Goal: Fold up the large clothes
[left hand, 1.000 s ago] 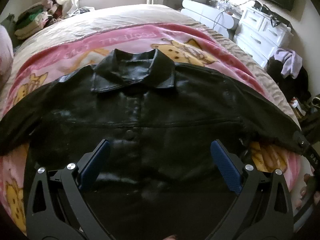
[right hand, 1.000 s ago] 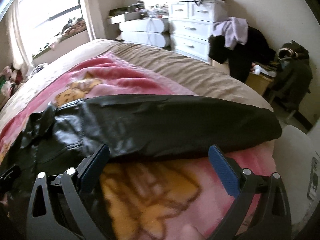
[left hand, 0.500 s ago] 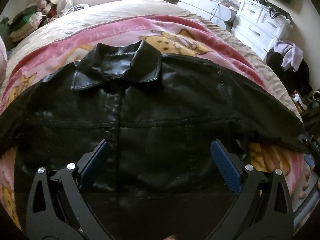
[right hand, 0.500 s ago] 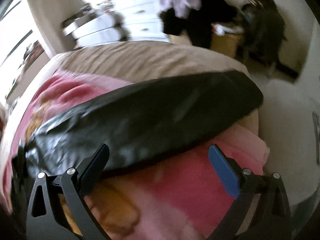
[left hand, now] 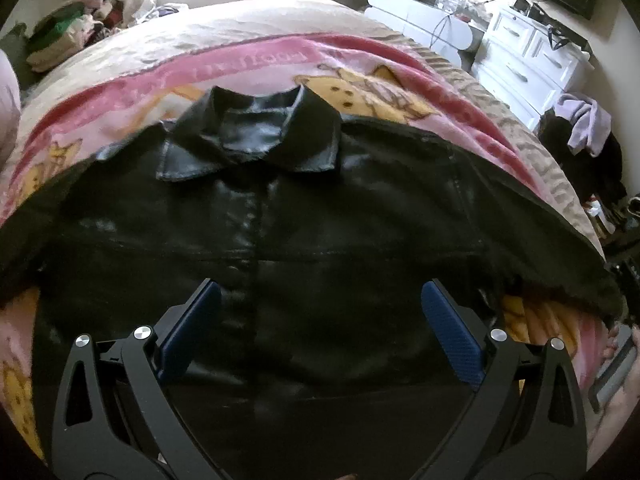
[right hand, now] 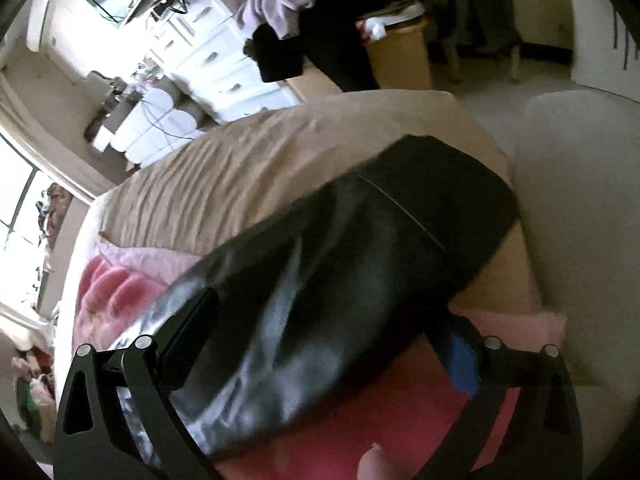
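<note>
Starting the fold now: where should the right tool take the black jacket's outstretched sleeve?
Near the cuff, from the bed's edge. The sleeve lies flat and straight over the pink blanket, its free end overhanging; the open right tool already straddles it.

- Bed covered by a beige bedspread.
- Pink cartoon blanket lies across the bedspread.
- Black leather jacket lies front up on the blanket, one sleeve reaching toward the bed's edge.

The left gripper sits at the bottom centre of its frame, level, its blue-padded fingers spread wide with nothing between them. The right gripper is rolled sideways, fingers equally wide apart, its view motion-blurred.
</note>
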